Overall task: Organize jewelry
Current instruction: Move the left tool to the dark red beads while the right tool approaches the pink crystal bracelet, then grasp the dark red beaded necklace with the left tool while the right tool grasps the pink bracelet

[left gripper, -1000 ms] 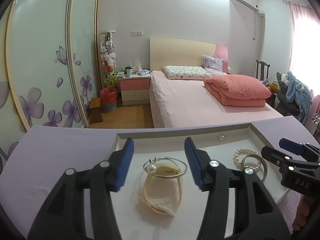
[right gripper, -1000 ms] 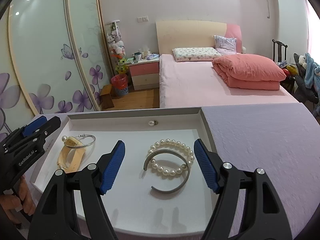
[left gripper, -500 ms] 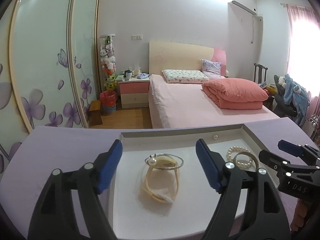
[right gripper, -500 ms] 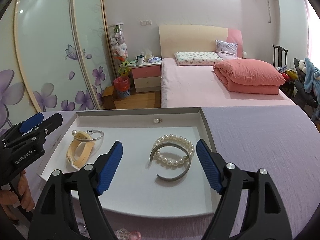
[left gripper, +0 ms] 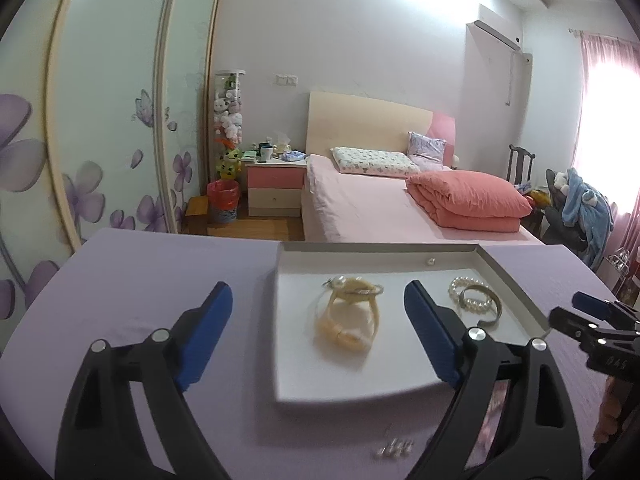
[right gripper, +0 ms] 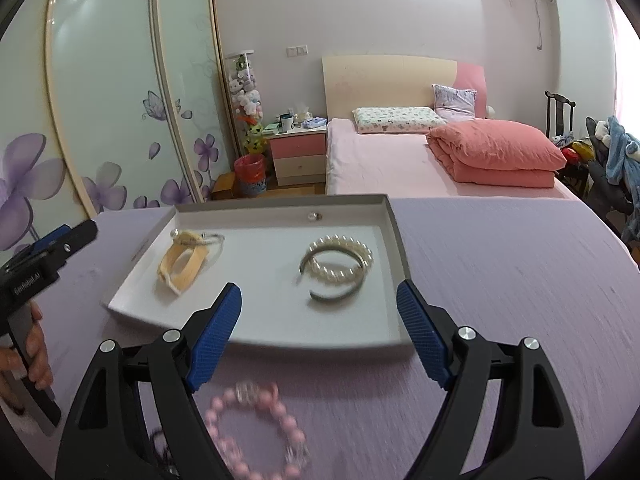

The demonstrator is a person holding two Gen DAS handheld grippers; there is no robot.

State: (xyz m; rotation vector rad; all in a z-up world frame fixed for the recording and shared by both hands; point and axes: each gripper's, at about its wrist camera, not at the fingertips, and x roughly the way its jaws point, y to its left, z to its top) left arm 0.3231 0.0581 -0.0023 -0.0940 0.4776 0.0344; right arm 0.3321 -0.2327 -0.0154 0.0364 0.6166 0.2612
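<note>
A white tray (right gripper: pixel 280 320) (left gripper: pixel 304 376) lies on the purple table. In it lie a cream strap with a silver pearl bangle (right gripper: pixel 188 258) (left gripper: pixel 352 312), a pearl bracelet with a grey cuff (right gripper: pixel 340 266) (left gripper: pixel 476 300), and a small pearl stud (right gripper: pixel 314 215) (left gripper: pixel 430 261). A pink bead bracelet (right gripper: pixel 256 428) lies on the table in front of the tray, between my right gripper's arms. My left gripper (left gripper: pixel 320 336) is open and empty over the tray's left front. My right gripper (right gripper: pixel 320 332) is open and empty at the tray's front edge.
Small clear earrings (left gripper: pixel 394 448) lie on the purple table (right gripper: pixel 500 280) in front of the tray. A dark hair tie (right gripper: pixel 160 448) lies beside the pink bracelet. A bed (right gripper: pixel 400 160), nightstand and wardrobe doors stand behind the table.
Both grippers have pulled back from the tray and the left one has opened wider. The pink bracelet and small earrings in front of the tray have come into view.
</note>
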